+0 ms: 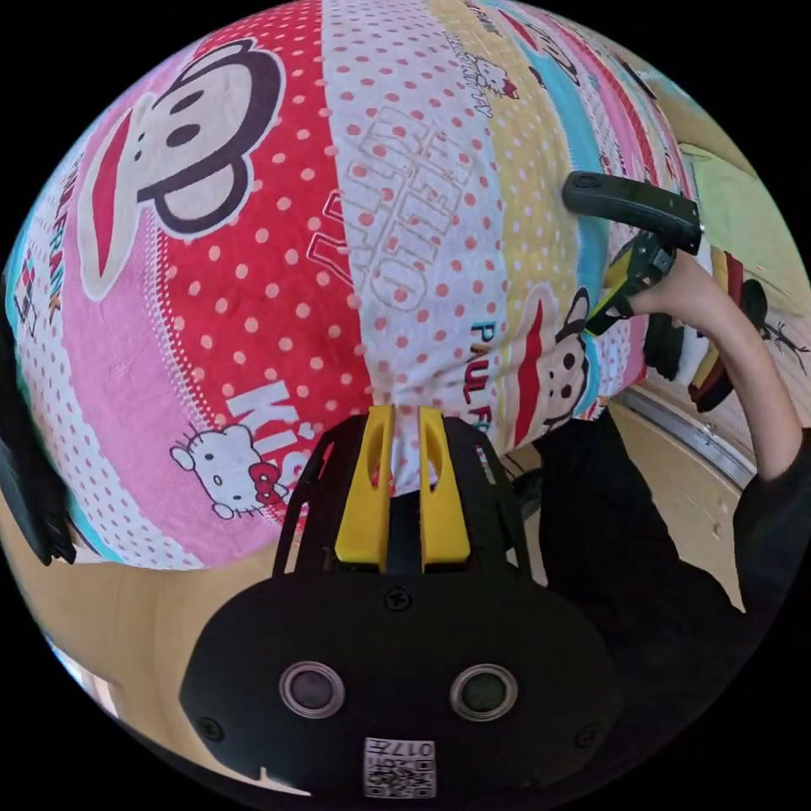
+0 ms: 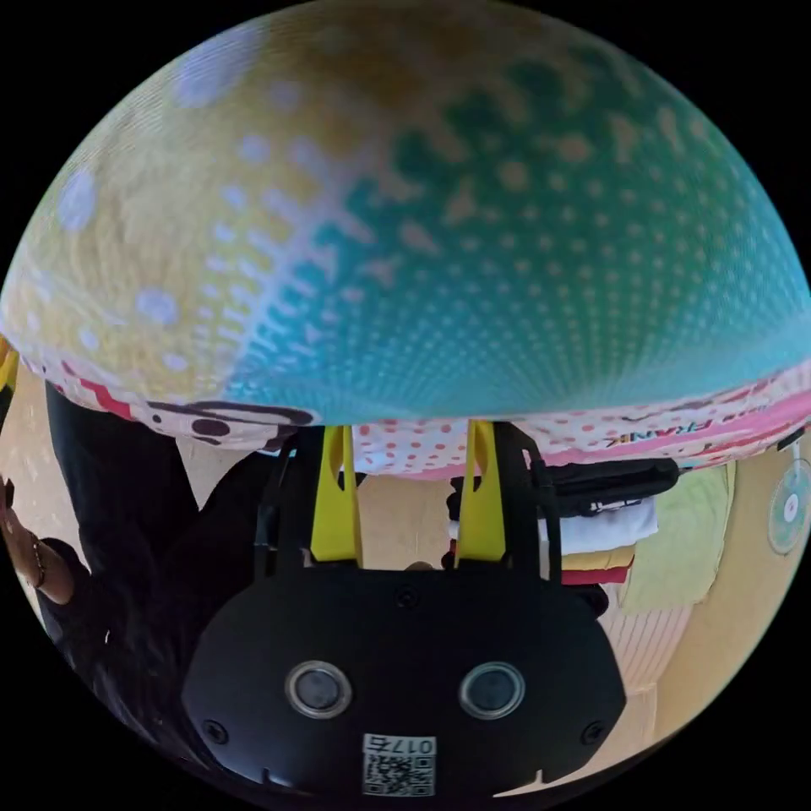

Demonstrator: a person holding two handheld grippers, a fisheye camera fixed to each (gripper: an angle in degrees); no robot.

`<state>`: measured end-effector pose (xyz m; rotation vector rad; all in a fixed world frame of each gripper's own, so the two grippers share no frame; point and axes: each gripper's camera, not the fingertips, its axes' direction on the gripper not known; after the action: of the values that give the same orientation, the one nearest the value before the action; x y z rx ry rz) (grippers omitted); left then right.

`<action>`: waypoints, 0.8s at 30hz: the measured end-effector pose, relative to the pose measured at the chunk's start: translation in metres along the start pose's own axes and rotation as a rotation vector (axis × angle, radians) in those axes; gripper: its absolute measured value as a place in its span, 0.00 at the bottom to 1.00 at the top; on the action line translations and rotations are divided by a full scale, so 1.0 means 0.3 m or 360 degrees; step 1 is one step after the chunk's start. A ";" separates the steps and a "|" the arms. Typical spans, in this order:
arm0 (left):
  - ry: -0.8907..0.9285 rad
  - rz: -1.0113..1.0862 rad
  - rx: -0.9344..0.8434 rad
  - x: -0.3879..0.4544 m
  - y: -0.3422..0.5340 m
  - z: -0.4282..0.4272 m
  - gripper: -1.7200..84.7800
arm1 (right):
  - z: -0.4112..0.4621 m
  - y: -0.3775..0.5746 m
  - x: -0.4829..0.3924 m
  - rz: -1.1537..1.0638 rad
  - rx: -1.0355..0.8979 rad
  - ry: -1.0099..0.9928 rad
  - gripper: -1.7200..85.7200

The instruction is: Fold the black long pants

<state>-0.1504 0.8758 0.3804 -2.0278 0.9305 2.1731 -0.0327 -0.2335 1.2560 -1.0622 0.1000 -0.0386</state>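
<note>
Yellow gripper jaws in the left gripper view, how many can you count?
3. Two belong to the left gripper, side by side low in the middle over the cartoon bedsheet. One shows on the right gripper in the person's hand; its second jaw may be hidden.

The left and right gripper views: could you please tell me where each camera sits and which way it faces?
Left gripper view: behind the left tongs, facing the cartoon-print sheet at its edge; a hand holding the right tongs shows.
Right gripper view: behind the open right tongs, close against the blurred sheet; dark clothing at left.
Shared: sheet, right tongs.
</note>
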 end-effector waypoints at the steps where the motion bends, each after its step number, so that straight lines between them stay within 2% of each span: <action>1: 0.0038 -0.0011 0.0009 -0.040 0.026 -0.034 0.07 | 0.000 0.009 0.000 0.0026 0.0025 -0.0011 0.21; 4: 0.0021 -0.0218 0.0176 -0.305 0.171 -0.255 0.10 | 0.046 0.072 0.005 0.0167 -0.0032 -0.0046 0.14; 7: -0.0110 -0.0490 0.0556 -0.617 0.320 -0.507 0.17 | 0.094 0.170 0.006 0.0285 -0.0025 -0.0135 0.12; 9: -0.0051 -0.0602 0.0728 -0.828 0.346 -0.622 0.21 | 0.083 0.252 0.004 0.0316 0.0187 -0.0292 0.11; 11: 0.0042 -0.0605 0.0703 -0.940 0.279 -0.637 0.22 | 0.054 0.304 0.009 0.0341 0.0385 -0.0422 0.10; 13: -0.0039 -0.0678 0.0578 -1.006 0.181 -0.595 0.21 | 0.006 0.355 0.011 0.0323 0.0629 -0.0522 0.10; 15: -0.0321 -0.0790 0.0483 -1.008 0.091 -0.564 0.18 | -0.081 0.415 0.025 0.0264 0.0892 -0.0752 0.11; 18: -0.0485 -0.0928 0.0290 -0.991 0.022 -0.572 0.15 | -0.205 0.501 0.054 0.0158 0.1130 -0.1004 0.10; 22: -0.0621 -0.0889 0.0338 -0.951 0.072 -0.587 0.09 | -0.278 0.520 0.069 -0.0060 0.0888 -0.0945 0.08; 24: -0.0650 -0.0760 0.0407 -0.870 0.143 -0.636 0.08 | -0.279 0.540 0.085 -0.0100 0.0808 -0.0732 0.08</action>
<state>0.0437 0.8543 0.6417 -1.4271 0.5634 1.9674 -0.0184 -0.2295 1.0726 -0.5455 -0.3448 0.1187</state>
